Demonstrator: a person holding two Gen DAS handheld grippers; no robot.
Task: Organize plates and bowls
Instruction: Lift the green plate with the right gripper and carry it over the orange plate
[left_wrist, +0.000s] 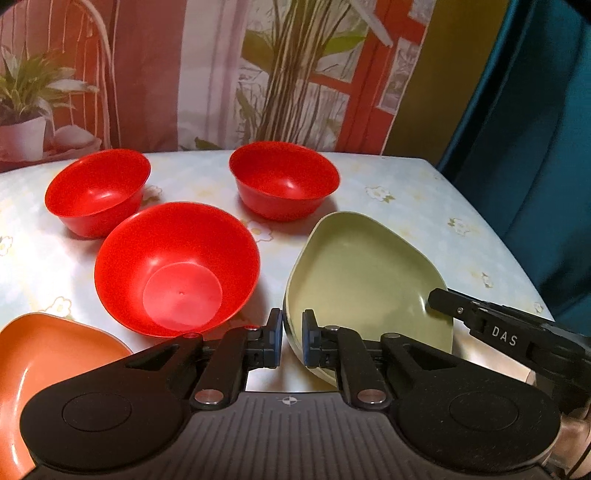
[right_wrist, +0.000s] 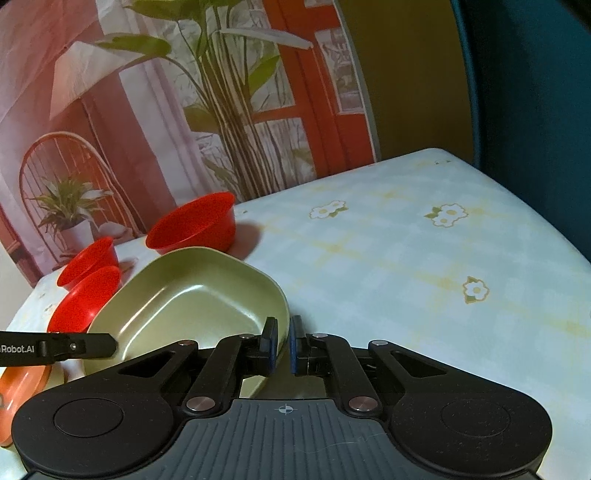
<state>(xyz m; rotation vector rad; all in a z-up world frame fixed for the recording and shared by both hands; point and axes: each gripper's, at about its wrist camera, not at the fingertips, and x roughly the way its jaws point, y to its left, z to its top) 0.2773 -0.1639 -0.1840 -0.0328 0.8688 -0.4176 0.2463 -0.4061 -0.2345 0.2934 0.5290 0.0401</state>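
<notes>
A green plate (left_wrist: 365, 280) lies on the table, tilted up. My left gripper (left_wrist: 292, 341) is shut on its near left rim. My right gripper (right_wrist: 283, 341) is shut on the plate's (right_wrist: 192, 306) right rim; its finger also shows in the left wrist view (left_wrist: 480, 317). Three red bowls stand on the table: a large near one (left_wrist: 177, 266), one at far left (left_wrist: 96, 190) and one at far centre (left_wrist: 284, 179). An orange plate (left_wrist: 40, 354) lies at the near left.
The table (right_wrist: 406, 258) has a pale floral cloth. A printed backdrop (left_wrist: 258, 74) with plants hangs behind it. A dark teal curtain (left_wrist: 535, 147) is at the right. The table's right edge is close to the green plate.
</notes>
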